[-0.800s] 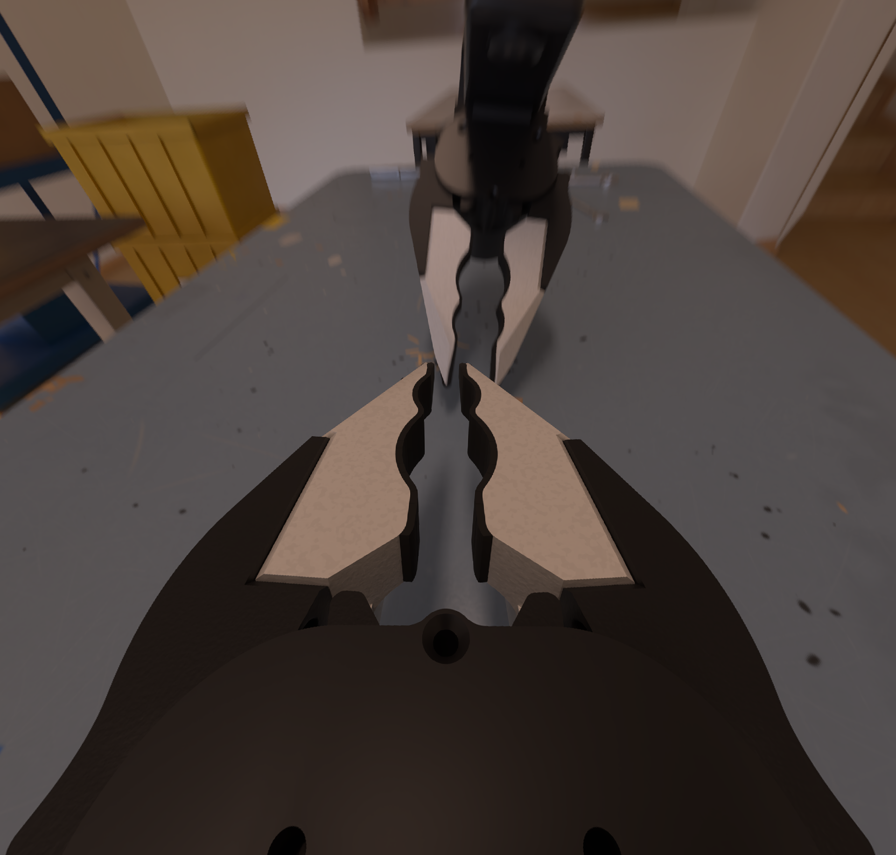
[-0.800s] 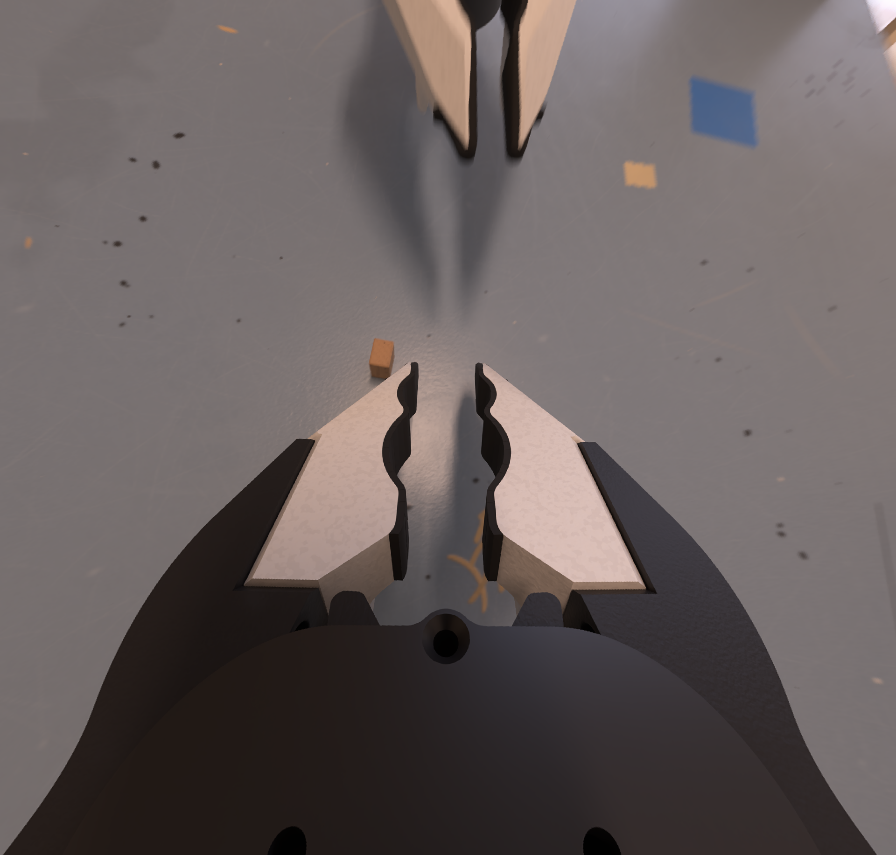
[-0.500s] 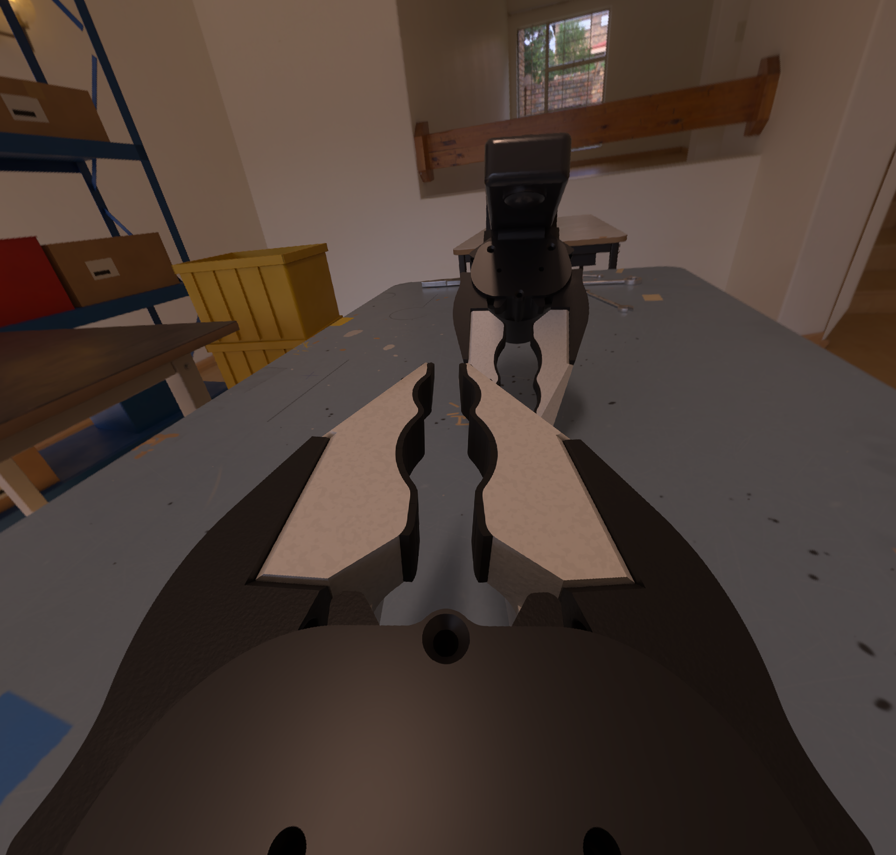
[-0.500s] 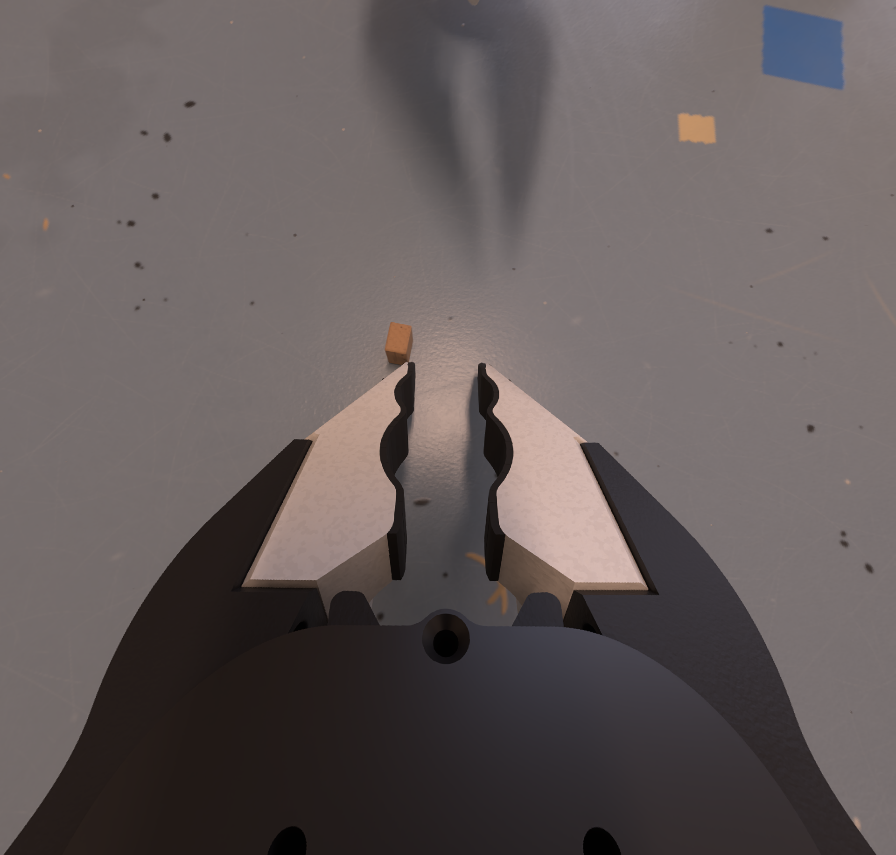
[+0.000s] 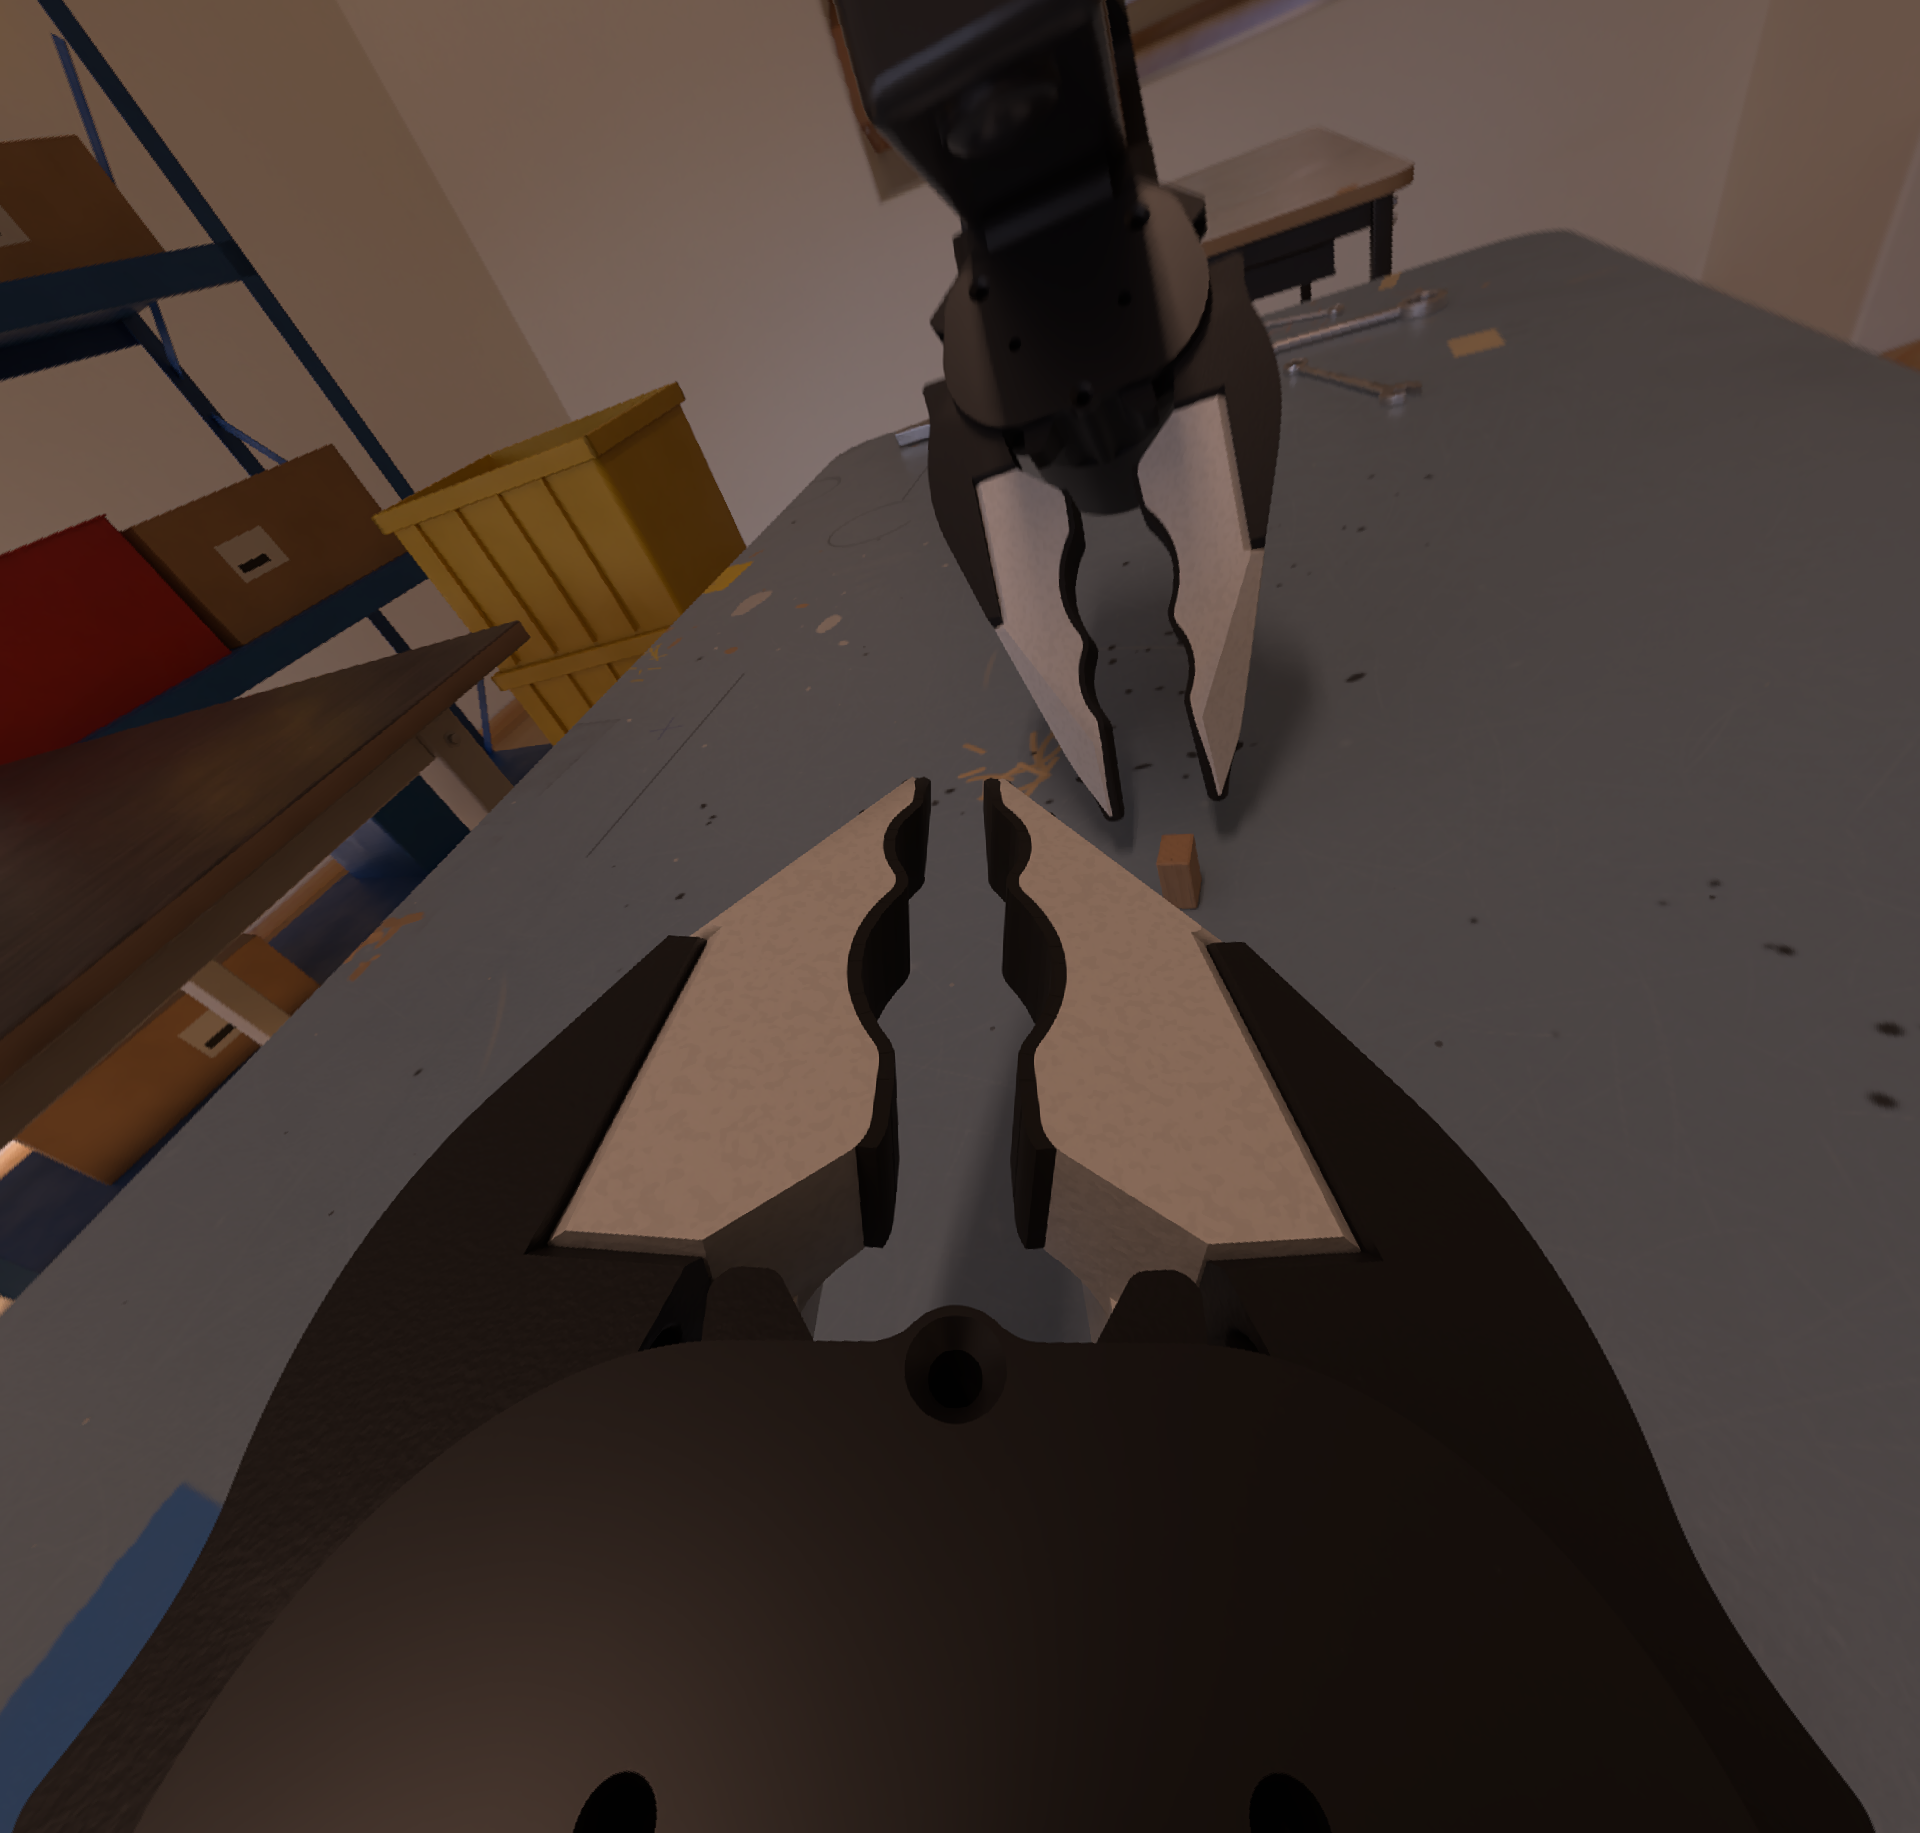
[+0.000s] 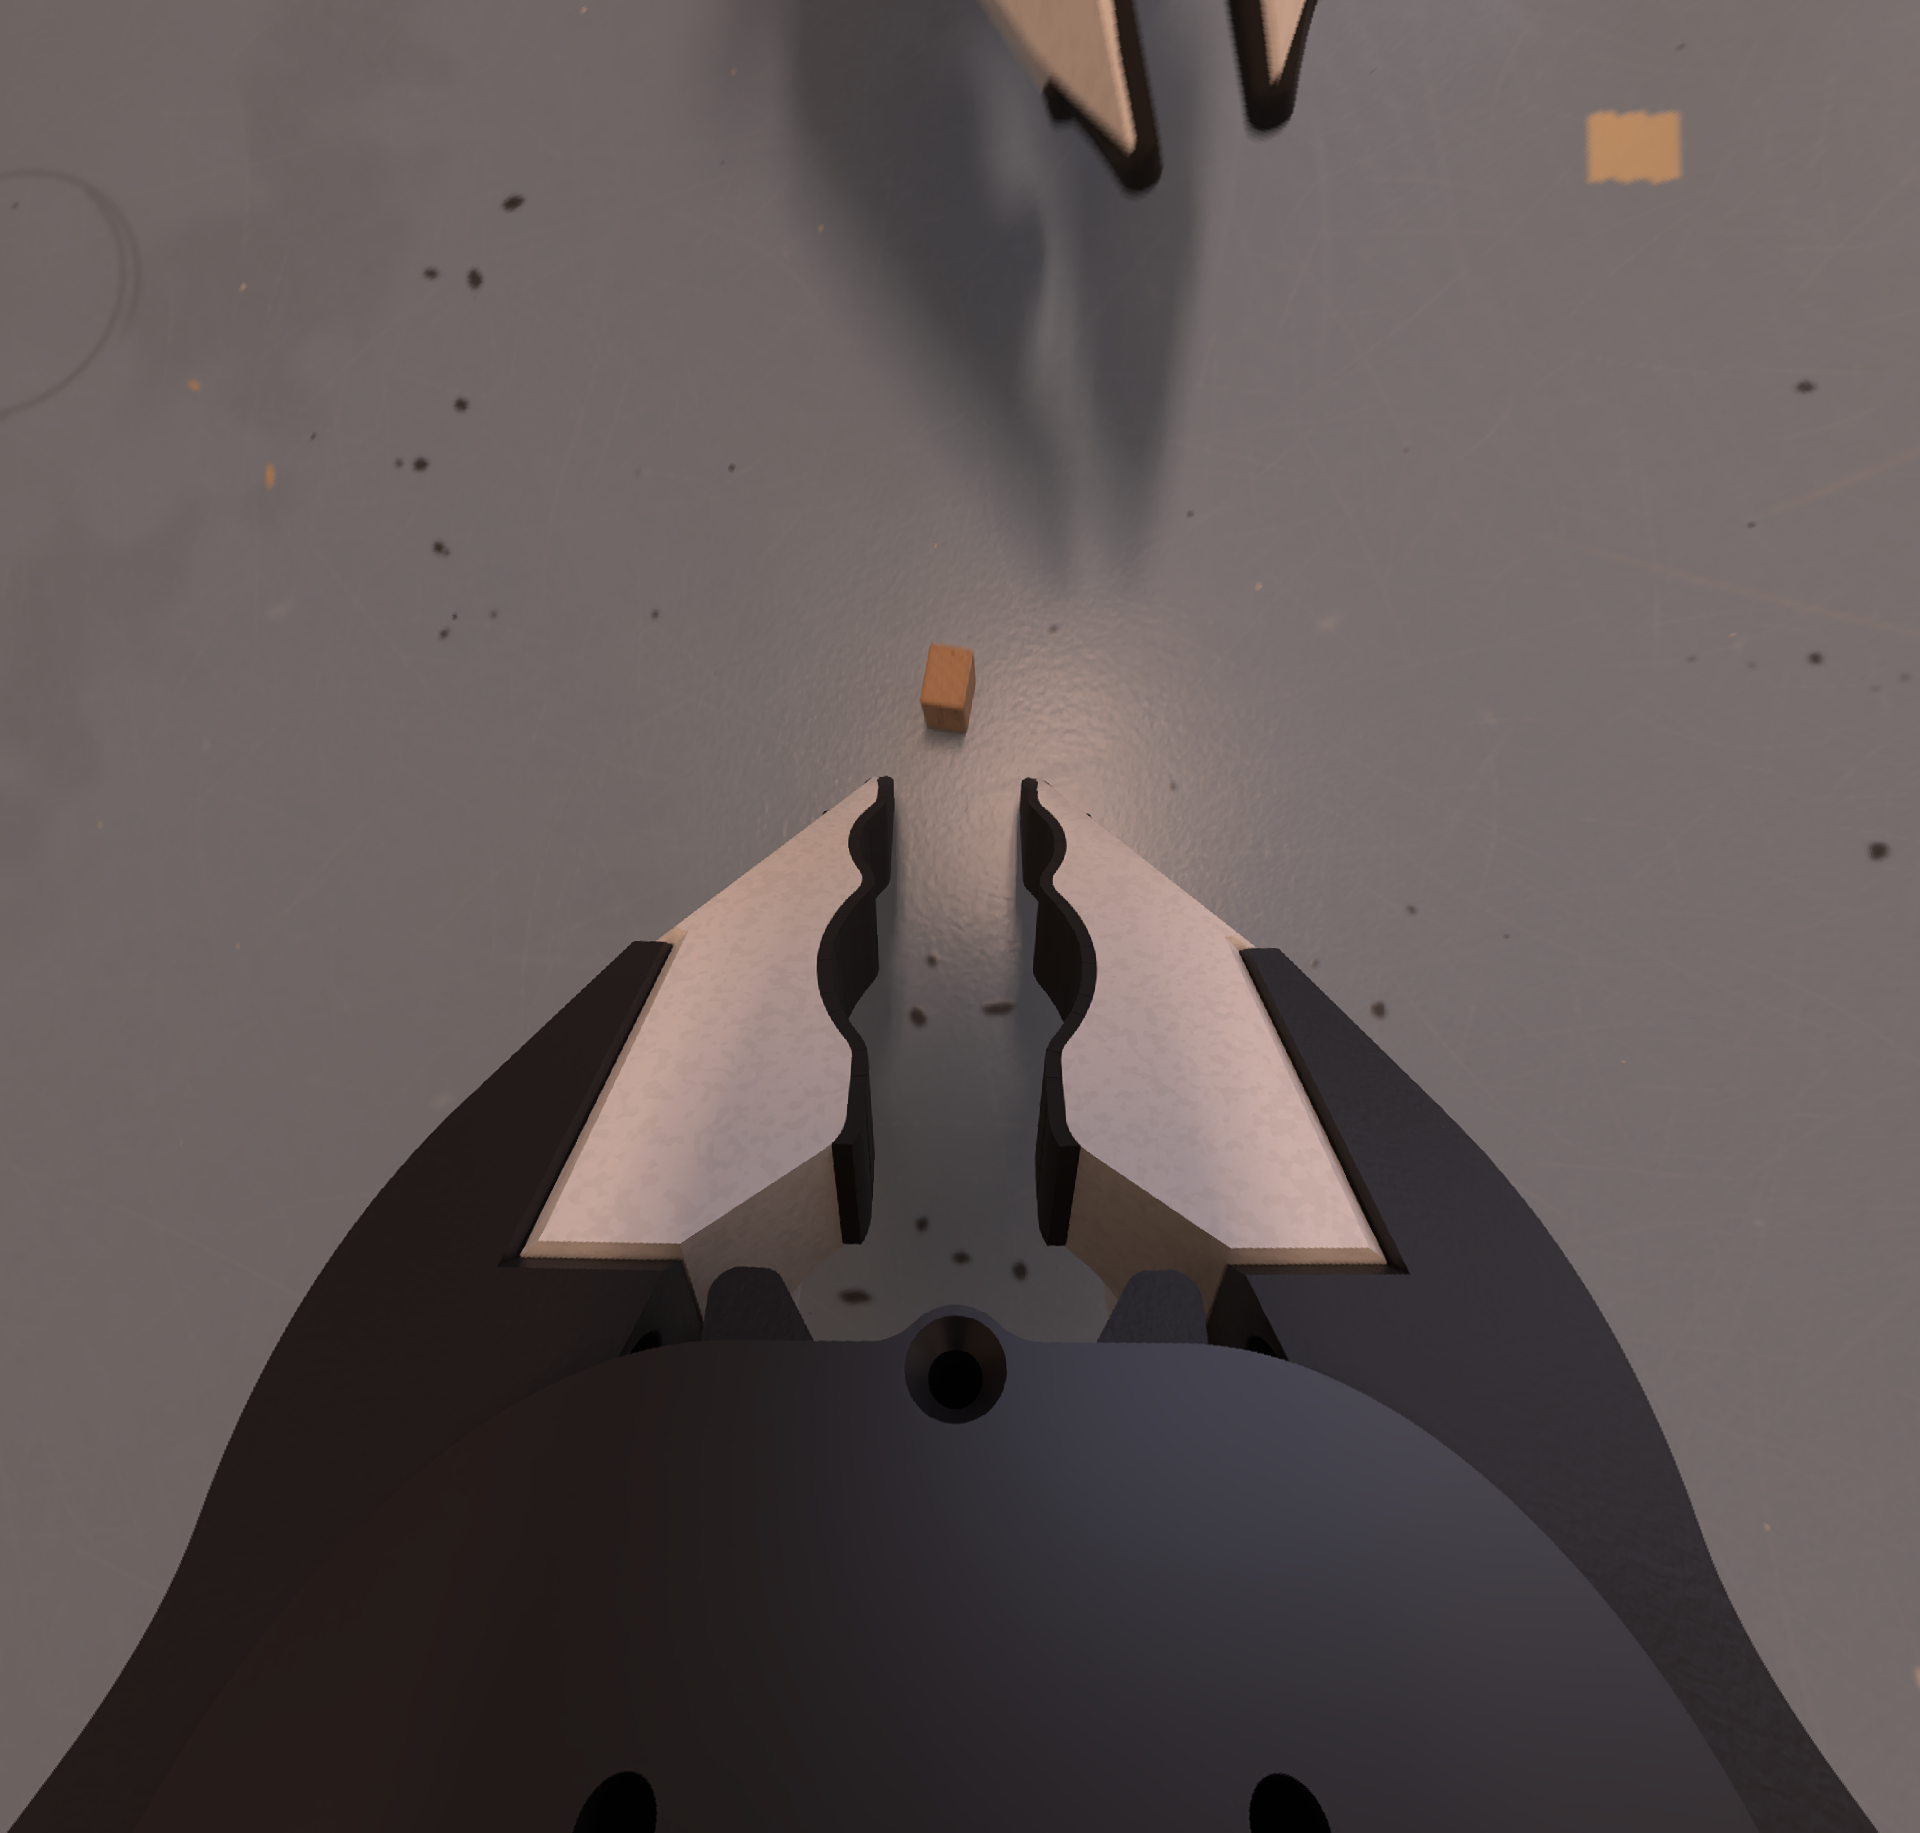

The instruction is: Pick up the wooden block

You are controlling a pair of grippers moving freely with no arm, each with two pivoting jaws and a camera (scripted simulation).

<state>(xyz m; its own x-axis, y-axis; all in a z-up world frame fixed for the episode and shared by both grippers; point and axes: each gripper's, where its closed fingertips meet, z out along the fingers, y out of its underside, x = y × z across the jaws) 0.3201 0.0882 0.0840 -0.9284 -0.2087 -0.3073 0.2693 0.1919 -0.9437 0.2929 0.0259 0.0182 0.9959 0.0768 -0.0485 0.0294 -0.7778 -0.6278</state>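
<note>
Grey worktop [image 6: 312, 848] holds the small wooden block [image 6: 948, 687] far from every edge. It stands just ahead of the right gripper [image 6: 956, 786], slightly left of its gap. Both this one and the left gripper [image 5: 956, 786] are parted and hold nothing.

One wooden block [image 6: 948, 687] stood on one grey table [image 5: 1558, 744]. Two grippers: left gripper [image 5: 956, 796] near, right gripper [image 5: 1164, 807] far. Two wrenches [image 5: 1351, 323] at far right. One yellow crate [image 5: 561, 526], three cardboard boxes [image 5: 249, 547], one red box [image 5: 83, 630] at left.
</note>
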